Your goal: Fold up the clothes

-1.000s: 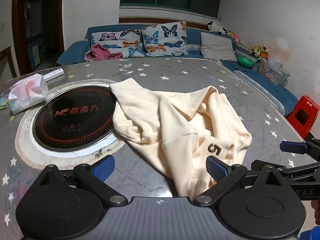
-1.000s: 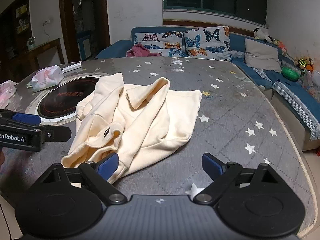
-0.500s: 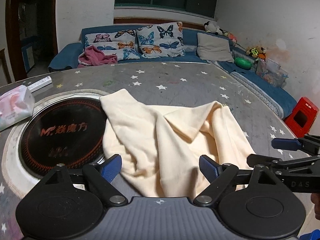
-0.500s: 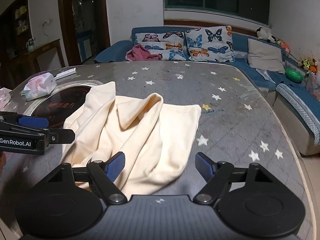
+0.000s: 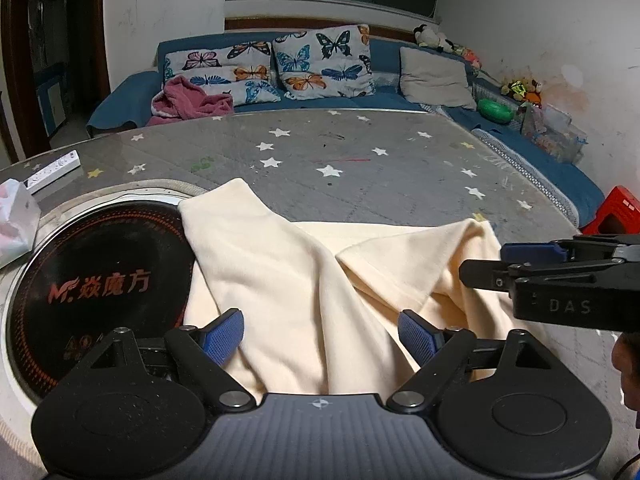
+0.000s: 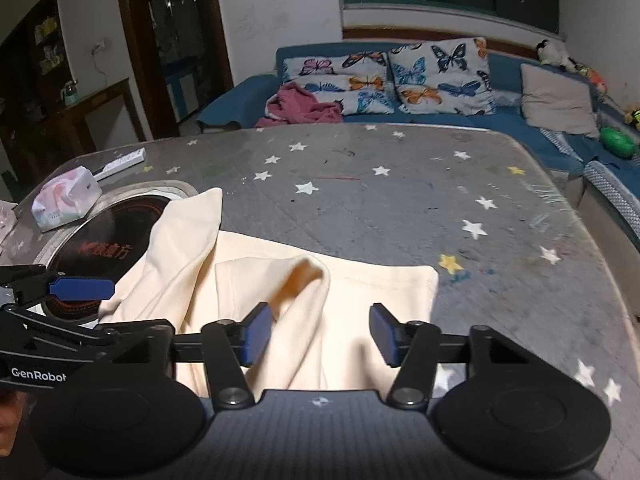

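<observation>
A cream garment (image 5: 304,288) lies crumpled on the grey star-patterned table (image 5: 360,160), its left edge over a black round hob. It also shows in the right wrist view (image 6: 288,292). My left gripper (image 5: 322,334) is open, its blue pads on either side of the cloth's near folds. My right gripper (image 6: 320,334) is open, narrower than before, with a raised fold between its pads. The right gripper shows from the side in the left wrist view (image 5: 560,276). The left gripper shows at the left of the right wrist view (image 6: 60,308).
The black hob (image 5: 100,284) sits sunk in the table at left. A tissue pack (image 6: 66,198) and a white remote (image 6: 120,162) lie beyond it. A blue sofa (image 5: 360,80) with butterfly cushions stands behind the table. A red stool (image 5: 618,210) stands at right.
Both grippers moved forward and down over the garment. The right gripper's pads have come closer together around a fold. The printed number on the cloth is out of sight.
</observation>
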A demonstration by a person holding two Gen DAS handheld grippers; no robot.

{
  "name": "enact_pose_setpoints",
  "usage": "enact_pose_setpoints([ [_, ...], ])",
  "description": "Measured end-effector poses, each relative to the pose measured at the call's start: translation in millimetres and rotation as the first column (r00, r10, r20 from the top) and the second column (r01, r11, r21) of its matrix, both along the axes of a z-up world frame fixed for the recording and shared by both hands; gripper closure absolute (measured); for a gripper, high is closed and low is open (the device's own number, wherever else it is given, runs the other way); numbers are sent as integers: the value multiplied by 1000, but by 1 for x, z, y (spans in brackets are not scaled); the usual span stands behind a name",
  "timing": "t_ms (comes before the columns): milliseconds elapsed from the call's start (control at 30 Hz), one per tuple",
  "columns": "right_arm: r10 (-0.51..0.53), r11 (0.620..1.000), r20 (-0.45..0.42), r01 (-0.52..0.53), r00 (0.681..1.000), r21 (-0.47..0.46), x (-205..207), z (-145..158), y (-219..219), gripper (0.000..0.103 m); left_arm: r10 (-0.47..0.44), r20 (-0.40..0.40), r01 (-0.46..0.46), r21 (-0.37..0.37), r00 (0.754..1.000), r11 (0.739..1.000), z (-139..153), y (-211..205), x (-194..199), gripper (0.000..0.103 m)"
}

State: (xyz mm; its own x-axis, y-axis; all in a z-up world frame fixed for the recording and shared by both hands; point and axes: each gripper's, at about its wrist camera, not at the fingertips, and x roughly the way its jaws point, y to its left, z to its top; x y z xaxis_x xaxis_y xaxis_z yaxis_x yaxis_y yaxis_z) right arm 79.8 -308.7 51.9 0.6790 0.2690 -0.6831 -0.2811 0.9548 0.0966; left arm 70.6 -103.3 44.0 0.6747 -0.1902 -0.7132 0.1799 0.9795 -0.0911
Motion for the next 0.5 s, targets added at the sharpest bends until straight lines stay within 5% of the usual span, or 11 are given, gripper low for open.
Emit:
enact_pose_setpoints([
  [133, 21, 1000, -28, -21, 999, 1, 12, -9, 3, 70, -22, -25, 21, -5, 999, 1000, -7, -3, 12, 37],
  [300, 25, 1000, -26, -24, 999, 16, 16, -11, -2, 90, -49, -39, 48, -15, 998, 999, -12, -5, 21, 79],
  [500, 11, 1000, 21, -11, 1000, 5, 8, -2, -10, 100, -52, -16, 51, -24, 999, 998, -10, -1, 16, 96],
])
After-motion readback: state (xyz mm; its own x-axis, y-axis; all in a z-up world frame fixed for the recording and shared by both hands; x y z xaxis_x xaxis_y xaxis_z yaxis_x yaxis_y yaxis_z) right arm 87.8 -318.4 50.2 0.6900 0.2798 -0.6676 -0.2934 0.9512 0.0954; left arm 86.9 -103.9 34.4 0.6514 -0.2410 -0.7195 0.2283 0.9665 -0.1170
